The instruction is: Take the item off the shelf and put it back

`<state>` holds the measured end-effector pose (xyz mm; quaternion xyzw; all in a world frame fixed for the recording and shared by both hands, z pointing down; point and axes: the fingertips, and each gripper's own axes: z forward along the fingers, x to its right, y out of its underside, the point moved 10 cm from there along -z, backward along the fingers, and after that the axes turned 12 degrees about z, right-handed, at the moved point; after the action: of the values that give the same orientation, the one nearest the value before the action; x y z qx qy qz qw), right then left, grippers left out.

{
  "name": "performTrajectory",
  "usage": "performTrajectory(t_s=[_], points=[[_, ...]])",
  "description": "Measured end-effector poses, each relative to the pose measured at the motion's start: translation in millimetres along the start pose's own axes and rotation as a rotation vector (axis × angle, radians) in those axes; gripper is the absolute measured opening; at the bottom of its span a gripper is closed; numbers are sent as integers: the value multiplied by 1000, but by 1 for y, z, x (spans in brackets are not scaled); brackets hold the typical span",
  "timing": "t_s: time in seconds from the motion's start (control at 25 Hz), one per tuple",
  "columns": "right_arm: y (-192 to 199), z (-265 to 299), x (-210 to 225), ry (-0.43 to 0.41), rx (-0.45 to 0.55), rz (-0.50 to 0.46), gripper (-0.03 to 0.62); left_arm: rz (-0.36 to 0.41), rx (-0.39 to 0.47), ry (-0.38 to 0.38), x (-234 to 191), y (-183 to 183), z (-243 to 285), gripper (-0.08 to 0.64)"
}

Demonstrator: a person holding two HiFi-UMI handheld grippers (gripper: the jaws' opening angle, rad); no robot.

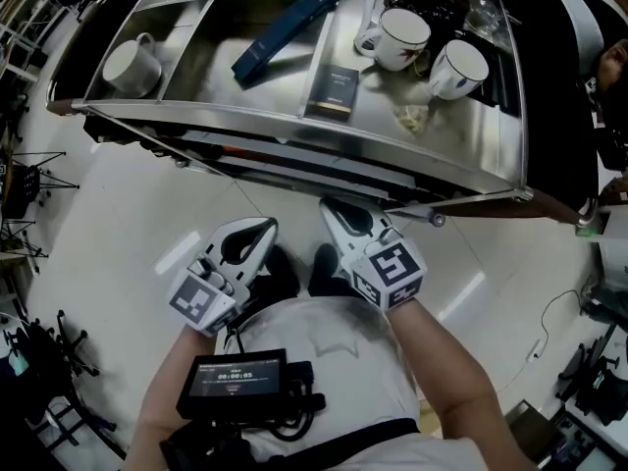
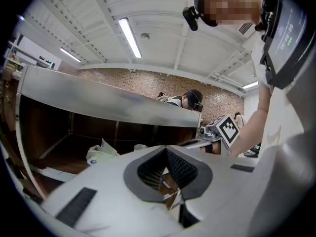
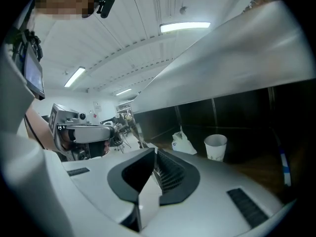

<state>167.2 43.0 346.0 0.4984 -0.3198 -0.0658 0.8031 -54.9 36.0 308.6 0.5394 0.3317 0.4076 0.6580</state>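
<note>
A steel shelf stands in front of me. Its top carries a long blue box, a flat dark box and two white mugs. Both grippers hang in front of my torso, below and short of the shelf's front edge. My left gripper is shut with nothing between its fingers. My right gripper is also shut and empty, with its tip just under the shelf edge. Neither touches anything.
A third white mug sits at the shelf's far left. On a lower dark shelf stand a paper cup and a white plastic bag. Stands and cables line the floor at the left; another person stands at the right.
</note>
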Motion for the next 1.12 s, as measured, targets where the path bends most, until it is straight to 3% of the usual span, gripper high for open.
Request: performTrajectory(t_s=[0.32, 0.44, 0.64, 0.8, 1.04, 1.12], points=[[12, 14, 1, 76, -10, 31, 26, -48, 0, 47, -19, 18, 9, 0], [19, 17, 12, 144, -2, 57, 26, -67, -23, 46, -20, 34, 9, 0], [23, 22, 62, 308, -24, 82, 138, -79, -13, 37, -19, 53, 23, 0], [24, 39, 99, 390, -38, 60, 211, -78, 12, 34, -16, 61, 27, 0], [18, 82, 153, 419, -71, 38, 356, -137, 21, 0, 3, 78, 26, 0], [14, 97, 163, 415, -77, 33, 356, -162, 17, -26, 5, 83, 22, 0]])
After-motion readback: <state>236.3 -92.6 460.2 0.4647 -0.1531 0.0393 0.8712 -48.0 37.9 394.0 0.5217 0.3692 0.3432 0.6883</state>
